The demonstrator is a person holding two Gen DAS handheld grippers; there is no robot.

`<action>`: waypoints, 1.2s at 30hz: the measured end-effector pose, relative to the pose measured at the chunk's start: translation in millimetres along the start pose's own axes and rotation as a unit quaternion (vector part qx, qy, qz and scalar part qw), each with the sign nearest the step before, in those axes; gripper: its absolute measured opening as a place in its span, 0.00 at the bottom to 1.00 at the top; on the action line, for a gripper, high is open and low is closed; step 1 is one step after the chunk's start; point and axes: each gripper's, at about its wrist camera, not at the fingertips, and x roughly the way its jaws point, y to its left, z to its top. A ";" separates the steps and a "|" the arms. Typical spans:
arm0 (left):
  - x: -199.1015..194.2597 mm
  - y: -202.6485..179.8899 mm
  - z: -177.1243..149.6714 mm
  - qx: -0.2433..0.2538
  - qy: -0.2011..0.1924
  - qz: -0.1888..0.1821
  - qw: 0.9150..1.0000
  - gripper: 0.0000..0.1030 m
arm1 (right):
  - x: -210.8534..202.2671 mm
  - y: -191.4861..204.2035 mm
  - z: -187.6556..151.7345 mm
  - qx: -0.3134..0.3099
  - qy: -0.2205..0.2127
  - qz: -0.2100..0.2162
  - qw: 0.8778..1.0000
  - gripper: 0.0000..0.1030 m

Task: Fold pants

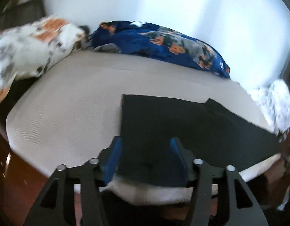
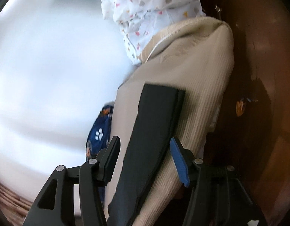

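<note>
Black pants [image 1: 182,124] lie flat on a beige ribbed mattress [image 1: 69,109], folded lengthwise, running right from the near edge. My left gripper [image 1: 146,145] is open, its blue-padded fingers [image 1: 114,150] straddling the near end of the pants at the mattress edge. In the right wrist view the pants [image 2: 152,131] show as a long dark strip on the beige mattress [image 2: 197,79]. My right gripper [image 2: 145,143] is open, its jaws on either side of the strip, not closed on it.
A blue printed pillow [image 1: 163,43] and a white-orange pillow [image 1: 31,50] lie at the far side by a white wall. A white dotted cloth [image 2: 145,15] sits at the mattress end. Brown floor [image 2: 267,56] surrounds the mattress.
</note>
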 end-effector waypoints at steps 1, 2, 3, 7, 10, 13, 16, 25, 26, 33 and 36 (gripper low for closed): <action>6.2 -6.5 0.5 0.009 0.002 -0.001 1.000 0.58 | 1.0 -0.5 3.8 -0.001 -0.001 -0.004 1.000 0.52; 15.2 -12.6 0.7 0.018 0.007 -0.003 1.000 0.59 | 3.6 -1.4 7.1 -0.001 0.001 -0.005 1.000 0.52; 27.8 -21.1 2.0 0.027 0.019 -0.001 0.999 0.59 | 7.1 -2.1 9.4 -0.001 0.005 -0.008 1.000 0.52; 61.3 -33.1 0.7 0.028 0.052 -0.007 0.998 0.59 | 22.4 -5.3 17.2 -0.003 0.015 -0.031 0.999 0.52; 71.6 -35.5 -1.8 0.024 0.057 0.001 0.998 0.59 | 29.5 -9.7 22.1 0.001 0.019 -0.029 0.999 0.52; 72.6 -41.4 -2.5 0.041 0.052 0.005 0.998 0.64 | 42.0 -8.4 20.4 -0.003 0.032 -0.019 0.999 0.55; 73.6 -44.5 -3.4 0.051 0.053 0.012 0.997 0.66 | 46.0 -0.7 10.8 -0.019 0.037 0.000 0.999 0.55; 77.3 -46.6 -1.0 0.046 0.054 0.009 0.997 0.73 | 58.3 -3.7 14.7 -0.034 0.035 -0.012 0.999 0.53; 77.7 -46.7 -0.8 0.046 0.054 0.008 0.997 0.73 | 59.2 -3.9 16.2 -0.036 0.033 -0.021 0.999 0.45; 78.4 -46.3 1.5 0.039 0.057 0.000 0.998 0.73 | 49.7 -13.5 22.5 -0.016 0.049 -0.020 0.998 0.16; 79.1 -41.5 3.1 0.030 0.057 -0.008 0.998 0.73 | 56.7 -2.7 21.1 -0.031 0.056 -0.014 0.998 0.16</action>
